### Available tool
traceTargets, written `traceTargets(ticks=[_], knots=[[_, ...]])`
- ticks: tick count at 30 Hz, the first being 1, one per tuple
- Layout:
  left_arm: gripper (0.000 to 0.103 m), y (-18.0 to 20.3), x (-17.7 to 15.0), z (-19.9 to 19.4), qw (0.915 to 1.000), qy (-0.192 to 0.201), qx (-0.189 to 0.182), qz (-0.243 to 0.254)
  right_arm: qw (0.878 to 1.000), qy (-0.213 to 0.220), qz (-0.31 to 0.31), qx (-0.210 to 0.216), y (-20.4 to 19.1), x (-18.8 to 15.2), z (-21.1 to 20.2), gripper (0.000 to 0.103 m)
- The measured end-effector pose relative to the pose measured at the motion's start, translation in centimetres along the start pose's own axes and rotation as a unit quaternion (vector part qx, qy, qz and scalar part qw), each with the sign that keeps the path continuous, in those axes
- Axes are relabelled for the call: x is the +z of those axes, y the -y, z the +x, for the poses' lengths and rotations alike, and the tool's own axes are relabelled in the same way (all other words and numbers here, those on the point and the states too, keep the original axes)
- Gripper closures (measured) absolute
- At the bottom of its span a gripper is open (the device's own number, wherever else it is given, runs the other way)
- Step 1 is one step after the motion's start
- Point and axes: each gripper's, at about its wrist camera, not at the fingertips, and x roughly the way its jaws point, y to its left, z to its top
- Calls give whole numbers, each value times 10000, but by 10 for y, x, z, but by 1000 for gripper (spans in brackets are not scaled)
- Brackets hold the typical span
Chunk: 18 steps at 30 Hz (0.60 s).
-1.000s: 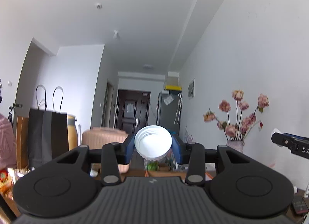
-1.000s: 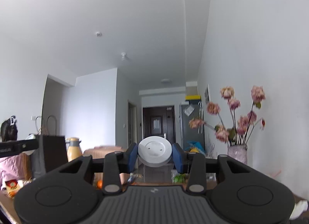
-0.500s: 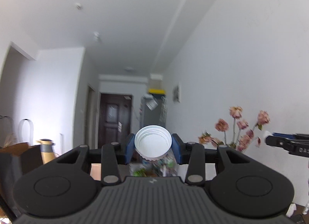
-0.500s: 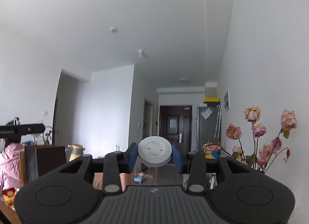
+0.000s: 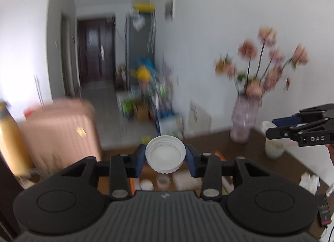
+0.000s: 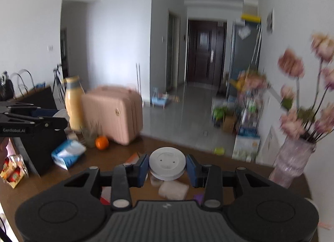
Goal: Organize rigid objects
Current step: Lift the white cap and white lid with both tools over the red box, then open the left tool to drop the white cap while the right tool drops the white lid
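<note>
My left gripper (image 5: 165, 154) is shut on a white screw lid (image 5: 165, 153), its open threaded side facing the camera, held above the brown table (image 5: 210, 144). My right gripper (image 6: 167, 163) is shut on a white round cap (image 6: 167, 162) with a flat top, held above the table (image 6: 125, 150). Small white jars (image 5: 162, 181) and a pale rectangular box (image 6: 173, 189) lie on the table just below the grippers. The right gripper also shows at the right edge of the left wrist view (image 5: 271, 129), and the left gripper at the left edge of the right wrist view (image 6: 60, 121).
A vase of pink flowers (image 5: 245, 121) stands at the table's far right by the wall, with a white cup (image 5: 273, 148) near it. An orange (image 6: 102, 142), a blue tissue pack (image 6: 66, 152), a yellow bottle (image 6: 73, 104) and a black bag (image 6: 41, 137) are at the left. A pink suitcase (image 6: 117, 112) stands beyond the table.
Both grippers have tilted down from facing the ceiling to facing the table and floor. Each still holds its white lid. The views are blurred by the motion.
</note>
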Motion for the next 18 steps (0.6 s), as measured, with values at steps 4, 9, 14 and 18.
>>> traceTargets(ticks=[4, 9, 14, 18], knots=[[62, -13, -18, 82, 9954, -941, -120, -131, 9961, -851, 212, 129, 17, -14, 79, 65], [62, -33, -59, 167, 9838, -1754, -184, -316, 9860, -1621, 313, 216, 23, -47, 167, 65], [62, -53, -89, 238, 9702, -2374, -43, -482, 9724, -2289, 402, 213, 32, -85, 244, 65], [62, -53, -102, 271, 9646, -2599, -56, -439, 9659, -2580, 199, 91, 31, -111, 280, 65]])
